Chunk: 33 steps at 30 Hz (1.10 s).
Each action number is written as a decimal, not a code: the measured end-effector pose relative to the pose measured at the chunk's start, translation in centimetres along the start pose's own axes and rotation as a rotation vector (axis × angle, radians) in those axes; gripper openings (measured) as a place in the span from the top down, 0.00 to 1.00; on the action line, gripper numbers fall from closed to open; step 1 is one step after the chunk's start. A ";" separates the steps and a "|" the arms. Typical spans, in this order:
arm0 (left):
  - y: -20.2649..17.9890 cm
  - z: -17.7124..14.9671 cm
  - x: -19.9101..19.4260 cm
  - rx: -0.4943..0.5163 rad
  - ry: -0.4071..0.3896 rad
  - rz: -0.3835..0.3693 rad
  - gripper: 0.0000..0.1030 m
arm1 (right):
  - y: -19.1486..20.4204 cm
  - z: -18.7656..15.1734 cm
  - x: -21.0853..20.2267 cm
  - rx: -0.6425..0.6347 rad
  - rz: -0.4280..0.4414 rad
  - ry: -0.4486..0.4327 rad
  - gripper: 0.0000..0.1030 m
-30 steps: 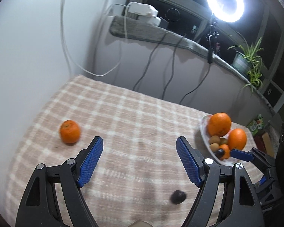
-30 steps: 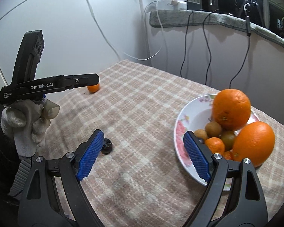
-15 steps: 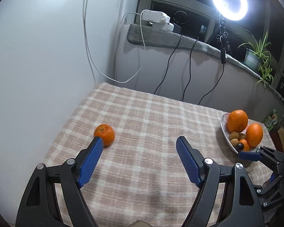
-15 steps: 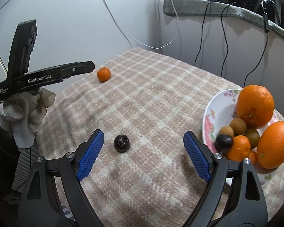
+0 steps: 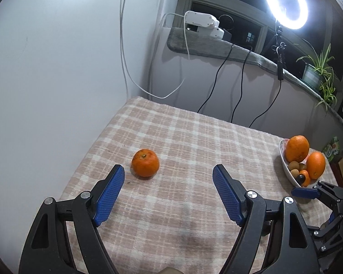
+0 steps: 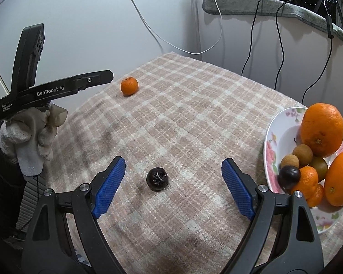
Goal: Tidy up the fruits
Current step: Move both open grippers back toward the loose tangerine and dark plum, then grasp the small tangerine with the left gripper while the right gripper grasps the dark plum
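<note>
- Here, the left hand-held gripper [image 5: 168, 178] is spread wide and holds nothing; the small orange [image 5: 145, 162] lies on the checked cloth of the desk [image 5: 194, 137], just beyond the tip of its left finger and toward the inner side of it.
- The right hand-held gripper [image 6: 172, 171] is also spread wide and empty; the dark round fruit [image 6: 157, 179] lies on the cloth between its two fingers, a little nearer to the left one, and touches neither.
- The plate [image 6: 272, 141], already filled with oranges and small fruits, stands well apart from the small orange and near the dark fruit, on the far side of the right finger.
- The step in hand seems to be the approach to the two loose fruits. To do it well, each gripper should be centred so that the fruit sits midway between the pads, then lowered until the pads are level with the widest part, and closed slowly, because round fruit may roll away on the cloth.
- The small orange is almost round, so no long axis can be told; its stem scar points upward and slightly away from the left gripper.
- The dark fruit is also almost round, and its wrinkled end faces up toward the right wrist camera.
</note>
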<state>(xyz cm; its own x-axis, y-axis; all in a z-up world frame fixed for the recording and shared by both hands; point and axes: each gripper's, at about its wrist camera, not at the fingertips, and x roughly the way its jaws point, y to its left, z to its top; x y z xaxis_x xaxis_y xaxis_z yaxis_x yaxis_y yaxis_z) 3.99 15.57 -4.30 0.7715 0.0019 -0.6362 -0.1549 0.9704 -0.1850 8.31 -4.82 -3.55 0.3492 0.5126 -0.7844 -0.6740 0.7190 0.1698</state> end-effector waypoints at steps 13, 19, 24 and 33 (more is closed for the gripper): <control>2.5 0.4 4.3 -0.057 0.087 -0.013 0.38 | -0.5 -0.6 1.1 0.035 0.027 0.028 0.30; 3.0 0.5 6.2 -0.060 0.125 0.000 0.42 | -0.3 -1.2 1.3 0.021 0.034 0.047 0.40; 3.2 0.6 7.1 -0.063 0.145 0.006 0.44 | 0.0 -1.5 1.7 0.005 0.048 0.067 0.45; 3.4 1.0 8.5 -0.062 0.179 0.025 0.53 | 1.0 -1.5 2.5 -0.043 0.063 0.093 0.60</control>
<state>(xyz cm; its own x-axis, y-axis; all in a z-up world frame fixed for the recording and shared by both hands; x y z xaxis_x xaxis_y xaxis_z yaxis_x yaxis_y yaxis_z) 10.63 19.12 -9.54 0.6460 -0.0228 -0.7630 -0.2146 0.9538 -0.2102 7.50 -3.50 -6.23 0.2448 0.5087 -0.8254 -0.7208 0.6649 0.1960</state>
